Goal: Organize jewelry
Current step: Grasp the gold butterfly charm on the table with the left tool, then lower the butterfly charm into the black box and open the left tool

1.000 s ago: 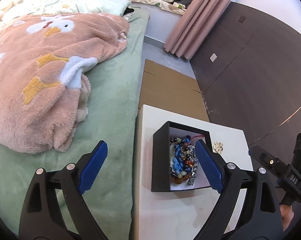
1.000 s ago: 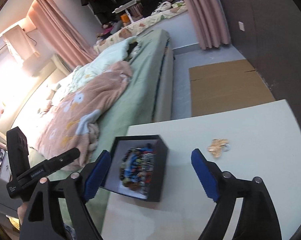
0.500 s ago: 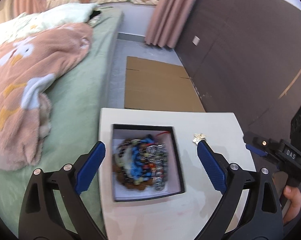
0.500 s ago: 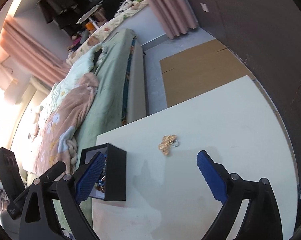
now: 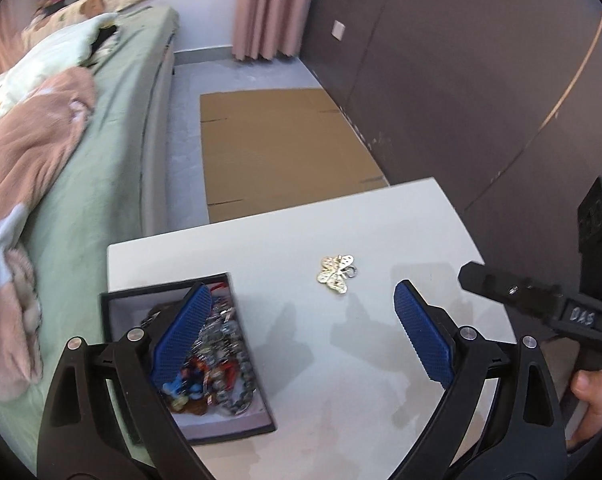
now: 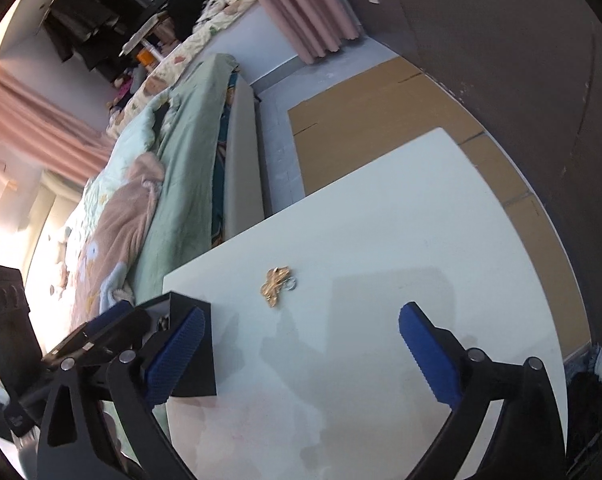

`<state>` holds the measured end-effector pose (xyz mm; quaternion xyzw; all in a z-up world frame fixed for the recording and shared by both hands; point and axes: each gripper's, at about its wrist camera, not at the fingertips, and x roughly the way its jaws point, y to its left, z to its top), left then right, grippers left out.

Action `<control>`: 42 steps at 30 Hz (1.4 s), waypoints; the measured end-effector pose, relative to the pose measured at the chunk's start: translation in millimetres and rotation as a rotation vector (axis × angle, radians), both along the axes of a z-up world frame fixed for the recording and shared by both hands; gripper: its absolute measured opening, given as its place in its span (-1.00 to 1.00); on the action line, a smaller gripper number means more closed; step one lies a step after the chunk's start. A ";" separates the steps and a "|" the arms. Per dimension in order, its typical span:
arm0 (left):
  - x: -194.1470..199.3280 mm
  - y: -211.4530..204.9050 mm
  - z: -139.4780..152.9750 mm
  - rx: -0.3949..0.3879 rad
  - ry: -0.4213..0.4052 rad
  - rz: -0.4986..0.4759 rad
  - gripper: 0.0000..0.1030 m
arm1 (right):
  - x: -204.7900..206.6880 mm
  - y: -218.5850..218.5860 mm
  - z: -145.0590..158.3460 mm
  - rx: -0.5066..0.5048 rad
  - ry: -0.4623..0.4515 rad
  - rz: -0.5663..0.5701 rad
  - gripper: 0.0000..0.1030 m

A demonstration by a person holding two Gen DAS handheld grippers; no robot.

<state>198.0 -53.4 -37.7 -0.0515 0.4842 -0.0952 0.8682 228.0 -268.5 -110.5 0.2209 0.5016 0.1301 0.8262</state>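
Your left gripper (image 5: 301,336) points steeply down, jaws spread wide with nothing between the pads. Your right gripper (image 6: 301,344) tilts down too, its jaws wide apart after just opening further, nothing between them. Your right hand (image 5: 591,400) wraps the right gripper's handle at the left view's edge.

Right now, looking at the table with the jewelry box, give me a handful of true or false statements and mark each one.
1. The gold butterfly piece lies inside the black box. False: it lies on the white table, apart from the box.
2. The box holds a heap of beaded jewelry. True.
3. The right gripper is clamped on the butterfly piece. False: its jaws stand wide, nothing between them.
4. The left gripper is open. True.
5. Flattened cardboard lies on the floor beyond the table. True.
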 end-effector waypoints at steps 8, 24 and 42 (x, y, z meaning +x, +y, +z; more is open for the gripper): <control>31.7 -34.6 -27.2 0.039 0.084 -0.056 0.50 | 4.0 -26.0 -4.9 0.028 0.028 -0.090 0.85; 64.7 -51.8 -81.0 0.059 0.209 -0.047 -0.34 | 10.1 -43.0 -12.6 -0.018 0.051 -0.140 0.73; 32.9 -5.0 -24.8 -0.073 0.081 0.017 -0.48 | 33.1 20.0 -36.5 -0.027 0.053 0.008 -0.18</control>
